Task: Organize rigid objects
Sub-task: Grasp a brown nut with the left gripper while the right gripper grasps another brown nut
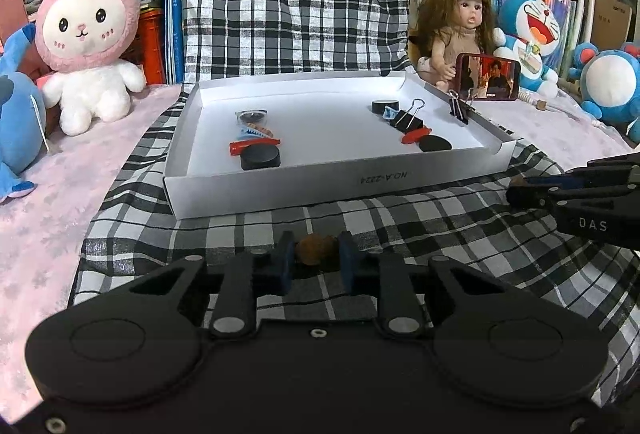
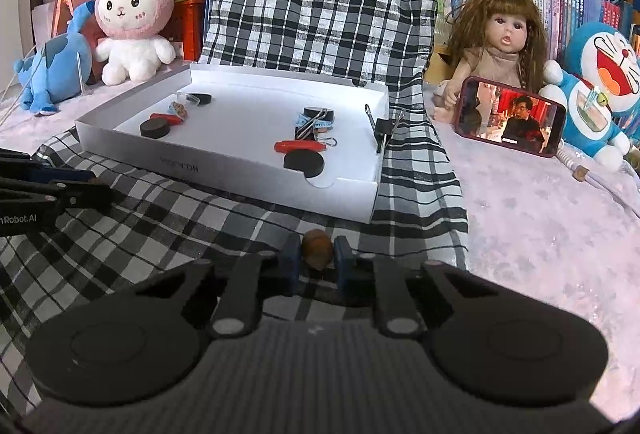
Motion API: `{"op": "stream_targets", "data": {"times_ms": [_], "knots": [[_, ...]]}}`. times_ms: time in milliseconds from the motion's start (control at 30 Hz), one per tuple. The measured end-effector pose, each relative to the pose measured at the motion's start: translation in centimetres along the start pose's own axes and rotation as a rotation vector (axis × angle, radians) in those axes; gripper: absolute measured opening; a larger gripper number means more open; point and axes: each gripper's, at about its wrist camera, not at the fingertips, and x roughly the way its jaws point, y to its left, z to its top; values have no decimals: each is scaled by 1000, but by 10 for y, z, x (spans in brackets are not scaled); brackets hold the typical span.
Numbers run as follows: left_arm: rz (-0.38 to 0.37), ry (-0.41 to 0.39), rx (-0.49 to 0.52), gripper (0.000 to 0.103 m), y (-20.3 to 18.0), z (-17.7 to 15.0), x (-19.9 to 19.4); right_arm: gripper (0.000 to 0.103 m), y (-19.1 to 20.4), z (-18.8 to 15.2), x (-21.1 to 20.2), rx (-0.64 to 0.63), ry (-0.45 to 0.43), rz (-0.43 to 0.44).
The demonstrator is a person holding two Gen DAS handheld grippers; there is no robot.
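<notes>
The left gripper [image 1: 316, 260] is showing a smooth matte black body with two round raised discs, silver pivot pins, and blue finger pads [image 1: 285, 261]. The right gripper [image 2: 317, 260] is wearing a ribbed grey-black shell, matching discs, silver pins, blue pads [image 2: 343, 260] and white lettering along its side.

A pink-covered bed [image 2: 540, 234] is overlaid by a checked cloth [image 2: 168, 218]; a white tray [image 2: 224, 158] is set upon it.

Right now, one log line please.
left gripper: shut on left walnut | right gripper: shut on right walnut | white tray: ahead
</notes>
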Motion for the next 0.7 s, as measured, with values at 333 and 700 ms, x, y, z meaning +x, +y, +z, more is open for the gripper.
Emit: {"op": "stream_targets", "data": {"times_ms": [333,700], "knots": [[-11,-33,-3,22,-1,14,-8,22,3,12,-10,6,-34,20],[0,-55,-34,22,7,48,-3,22,5,39,-12,24,-83,32]]}}
